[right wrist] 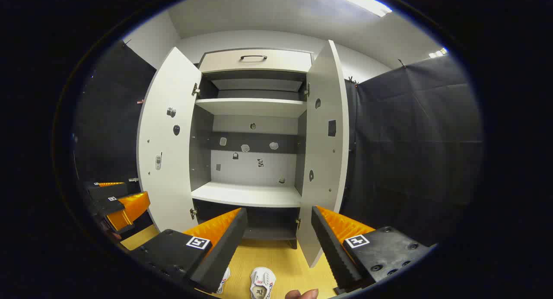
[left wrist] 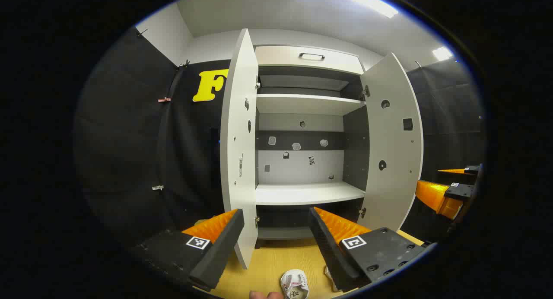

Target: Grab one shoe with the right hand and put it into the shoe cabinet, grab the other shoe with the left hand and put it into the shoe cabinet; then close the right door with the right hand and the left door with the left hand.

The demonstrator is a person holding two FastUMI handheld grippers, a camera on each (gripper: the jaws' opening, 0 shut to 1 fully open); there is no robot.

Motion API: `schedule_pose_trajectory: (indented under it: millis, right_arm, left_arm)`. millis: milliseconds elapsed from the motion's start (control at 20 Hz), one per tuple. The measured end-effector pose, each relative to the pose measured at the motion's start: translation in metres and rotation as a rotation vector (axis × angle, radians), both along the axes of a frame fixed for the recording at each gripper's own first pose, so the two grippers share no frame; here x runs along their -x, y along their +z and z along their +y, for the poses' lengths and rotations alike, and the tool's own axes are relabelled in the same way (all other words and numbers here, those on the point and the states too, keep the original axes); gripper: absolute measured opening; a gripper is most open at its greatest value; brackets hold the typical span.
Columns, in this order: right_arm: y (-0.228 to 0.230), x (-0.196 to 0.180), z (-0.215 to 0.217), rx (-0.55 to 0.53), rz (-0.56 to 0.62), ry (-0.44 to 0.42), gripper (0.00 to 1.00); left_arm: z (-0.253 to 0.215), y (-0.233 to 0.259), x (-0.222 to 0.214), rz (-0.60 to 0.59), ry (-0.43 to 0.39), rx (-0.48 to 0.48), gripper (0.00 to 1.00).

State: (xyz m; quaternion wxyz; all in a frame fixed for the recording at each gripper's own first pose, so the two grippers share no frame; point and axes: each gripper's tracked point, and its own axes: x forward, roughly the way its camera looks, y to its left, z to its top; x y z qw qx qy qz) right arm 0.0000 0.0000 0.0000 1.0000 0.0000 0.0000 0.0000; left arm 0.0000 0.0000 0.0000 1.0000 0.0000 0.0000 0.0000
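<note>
The white shoe cabinet (left wrist: 309, 193) stands with both doors swung wide, and its shelves are bare. Two small white shoes lie on the yellow wooden floor in front of it. One shoe (left wrist: 294, 285) sits below my left gripper (left wrist: 275, 212); the other shoe (left wrist: 329, 275) is mostly hidden behind its finger. In the right gripper view the pair appears as a shoe (right wrist: 262, 283) and a second shoe (right wrist: 224, 277) under my right gripper (right wrist: 278, 211). Both grippers are open and hold nothing, hovering above the shoes and facing the cabinet (right wrist: 248, 195).
The left door (left wrist: 239, 152) and right door (left wrist: 393, 147) jut out toward me. A drawer with a dark handle (left wrist: 311, 56) tops the cabinet. Black cloth walls close both sides. A person's fingertip (right wrist: 302, 294) shows at the bottom edge.
</note>
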Motion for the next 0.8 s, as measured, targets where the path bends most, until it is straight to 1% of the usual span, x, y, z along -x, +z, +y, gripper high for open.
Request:
schedule_pose_trajectory:
  millis: [300,800]
  right_arm:
    - [0.0023,-0.0014,0.0000,0.001,-0.009,-0.011,0.97]
    - [0.0046,-0.0053,0.0015,0.013,-0.021,-0.013,0.97]
  left_arm:
    - [0.0024,0.0035,-0.0004,-0.016,-0.004,-0.006,0.95]
    - [0.0067,0.0087,-0.0078,-0.037,0.001,0.012,0.95]
